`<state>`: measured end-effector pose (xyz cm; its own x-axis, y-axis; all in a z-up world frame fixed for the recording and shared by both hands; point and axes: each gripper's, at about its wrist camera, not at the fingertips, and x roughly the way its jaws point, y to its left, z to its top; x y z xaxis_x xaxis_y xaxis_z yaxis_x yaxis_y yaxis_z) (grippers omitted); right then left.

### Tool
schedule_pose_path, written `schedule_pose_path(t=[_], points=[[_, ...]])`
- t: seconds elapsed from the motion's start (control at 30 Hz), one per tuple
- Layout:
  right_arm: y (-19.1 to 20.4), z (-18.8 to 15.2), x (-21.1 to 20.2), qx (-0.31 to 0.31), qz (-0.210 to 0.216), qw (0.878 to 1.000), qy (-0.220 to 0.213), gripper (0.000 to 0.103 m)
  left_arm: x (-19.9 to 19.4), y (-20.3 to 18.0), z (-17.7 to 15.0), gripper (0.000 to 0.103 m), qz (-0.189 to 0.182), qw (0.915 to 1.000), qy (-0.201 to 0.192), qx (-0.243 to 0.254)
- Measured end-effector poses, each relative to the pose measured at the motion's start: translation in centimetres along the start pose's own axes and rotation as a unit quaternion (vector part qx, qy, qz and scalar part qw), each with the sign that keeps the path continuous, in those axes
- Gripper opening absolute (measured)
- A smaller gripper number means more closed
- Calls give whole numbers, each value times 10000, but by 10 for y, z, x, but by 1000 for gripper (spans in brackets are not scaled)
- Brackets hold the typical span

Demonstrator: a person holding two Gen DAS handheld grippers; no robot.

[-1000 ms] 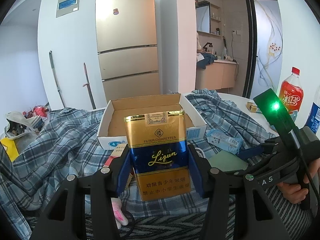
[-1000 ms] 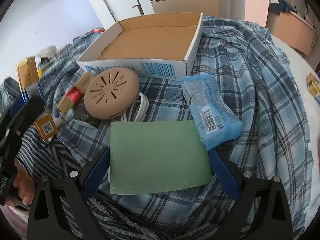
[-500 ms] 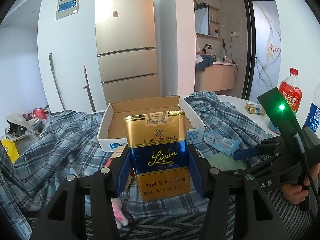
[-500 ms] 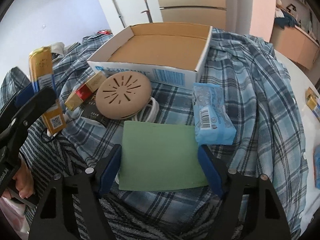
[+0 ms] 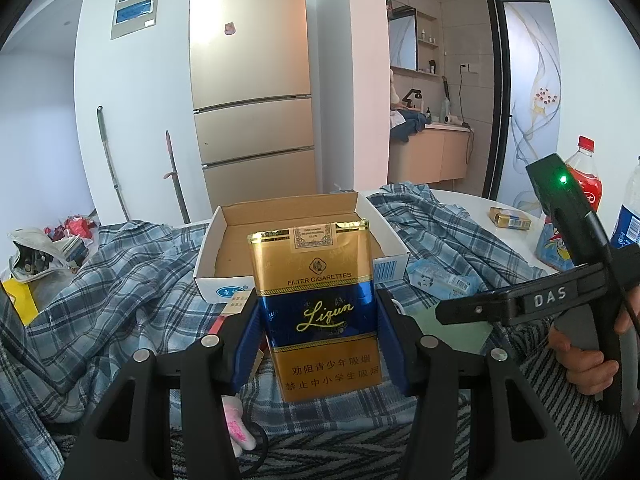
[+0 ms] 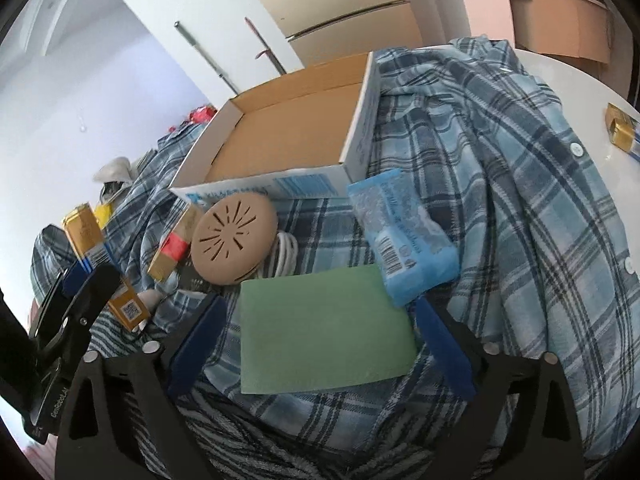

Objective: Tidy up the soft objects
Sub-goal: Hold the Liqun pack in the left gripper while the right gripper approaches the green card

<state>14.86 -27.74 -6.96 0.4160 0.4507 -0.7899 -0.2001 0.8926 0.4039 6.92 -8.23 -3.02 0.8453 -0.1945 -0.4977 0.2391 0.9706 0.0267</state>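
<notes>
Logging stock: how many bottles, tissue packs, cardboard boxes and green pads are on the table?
Bottles: 2
Tissue pack: 1
Box: 1
Green pad: 1
Total: 5

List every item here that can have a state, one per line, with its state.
cardboard box: open, nothing visible inside
cigarette pack: upright, sealed, clamped in left gripper
green pad: flat on the cloth, between the right gripper pads, jaws just opening
tissue pack: sealed, lying
white cable: coiled
</notes>
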Motion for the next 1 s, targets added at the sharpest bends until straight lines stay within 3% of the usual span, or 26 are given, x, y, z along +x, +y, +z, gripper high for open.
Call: schedule_pose_path(t=[0.23,0.53,0.73,1.0], points=[[12,-3,14,-375,-323,9981,354,96,0,0,0,55,-1,10000,6,-1],[20,-3,22,-599,-547,9958,434,98,0,0,-1,55,-12,10000,26,-16],[41,-8,36,-1123,-1052,9862,617,98,0,0,-1,55,-11,10000,32,-20],[33,-7,26,-899,-705,9927,390,91,0,0,-1,55,-14,10000,29,-16]])
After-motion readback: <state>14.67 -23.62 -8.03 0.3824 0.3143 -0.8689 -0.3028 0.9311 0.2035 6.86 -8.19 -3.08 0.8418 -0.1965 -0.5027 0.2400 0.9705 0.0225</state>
